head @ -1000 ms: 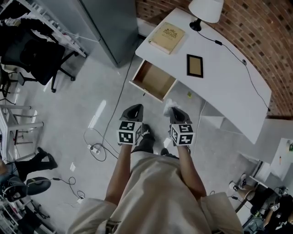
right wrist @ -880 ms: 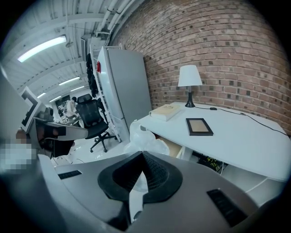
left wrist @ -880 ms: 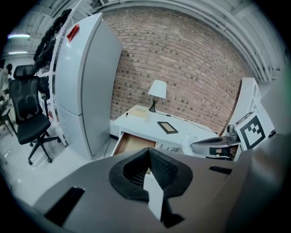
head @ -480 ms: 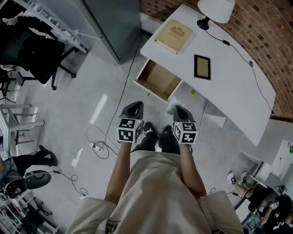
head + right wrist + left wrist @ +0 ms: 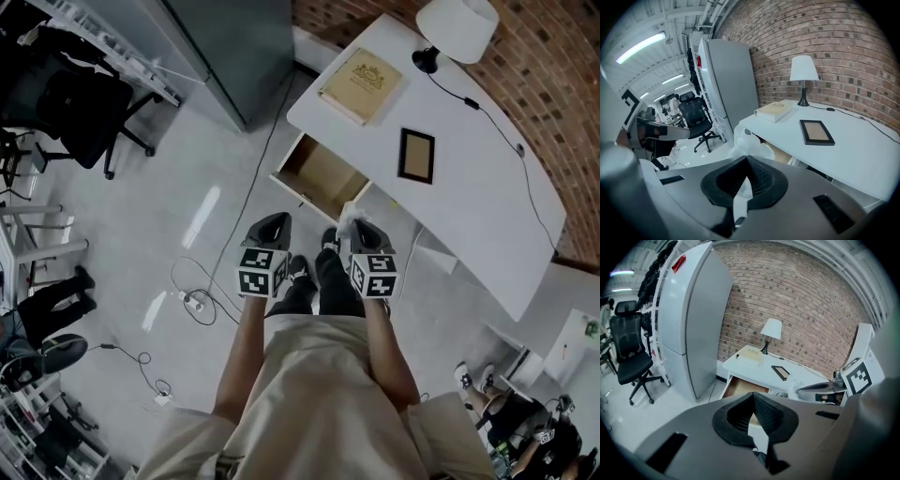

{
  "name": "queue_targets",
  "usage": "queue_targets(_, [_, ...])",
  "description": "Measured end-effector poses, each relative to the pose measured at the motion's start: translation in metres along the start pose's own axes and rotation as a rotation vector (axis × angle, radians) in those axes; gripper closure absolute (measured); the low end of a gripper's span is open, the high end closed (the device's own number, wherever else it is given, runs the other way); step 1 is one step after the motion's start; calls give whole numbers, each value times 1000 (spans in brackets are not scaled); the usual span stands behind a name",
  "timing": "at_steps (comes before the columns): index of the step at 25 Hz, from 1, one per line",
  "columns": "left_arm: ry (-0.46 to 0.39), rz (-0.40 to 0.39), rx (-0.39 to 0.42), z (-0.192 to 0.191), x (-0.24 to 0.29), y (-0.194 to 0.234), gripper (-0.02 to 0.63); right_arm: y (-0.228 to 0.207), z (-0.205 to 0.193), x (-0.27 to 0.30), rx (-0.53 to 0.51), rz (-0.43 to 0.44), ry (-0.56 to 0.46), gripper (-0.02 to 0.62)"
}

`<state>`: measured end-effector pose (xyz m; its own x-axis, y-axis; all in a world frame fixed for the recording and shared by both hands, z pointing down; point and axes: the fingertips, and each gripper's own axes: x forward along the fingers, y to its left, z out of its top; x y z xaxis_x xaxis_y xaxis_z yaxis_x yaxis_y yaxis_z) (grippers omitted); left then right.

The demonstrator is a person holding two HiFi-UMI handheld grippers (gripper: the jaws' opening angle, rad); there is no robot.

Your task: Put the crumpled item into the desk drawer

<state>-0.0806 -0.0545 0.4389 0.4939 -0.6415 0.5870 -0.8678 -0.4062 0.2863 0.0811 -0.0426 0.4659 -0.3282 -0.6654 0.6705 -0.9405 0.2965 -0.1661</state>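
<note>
A crumpled white item (image 5: pixel 348 217) is pinched in my right gripper (image 5: pixel 360 231), which is shut on it; in the right gripper view the crumpled item (image 5: pixel 746 143) bulges out past the right gripper (image 5: pixel 746 160). The open desk drawer (image 5: pixel 320 173), wooden inside, sticks out of the white desk (image 5: pixel 469 202) just ahead of both grippers. My left gripper (image 5: pixel 269 229) hangs beside the right one, its jaws together with nothing between them. In the left gripper view the left gripper (image 5: pixel 753 397) points toward the drawer (image 5: pixel 739 386).
On the desk lie a tan book (image 5: pixel 361 74), a black picture frame (image 5: pixel 416 156) and a white lamp (image 5: pixel 457 29) with its cord. A grey cabinet (image 5: pixel 234 47) stands left of the desk. An office chair (image 5: pixel 66 103) and floor cables (image 5: pixel 197 302) lie to the left.
The person has stepped a little closer to the desk, both grippers carried forward. The drawer now sits nearer the gripper tips. The right gripper's hold is unchanged.
</note>
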Motion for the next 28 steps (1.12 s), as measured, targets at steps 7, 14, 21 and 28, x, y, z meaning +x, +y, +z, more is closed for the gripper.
queue_targets(7, [12, 32, -39, 4, 34, -2, 591, -22, 1, 31, -81, 52, 65, 571])
queue_targets(14, [46, 52, -75, -15, 63, -3, 591, -34, -4, 71, -155, 113, 118, 571])
queue_targets(21, [50, 53, -88, -36, 90, 4, 591, -32, -19, 109, -223, 160, 160, 571])
queue_targets(28, [54, 78, -126, -57, 102, 11, 591, -32, -31, 137, -291, 175, 176, 571])
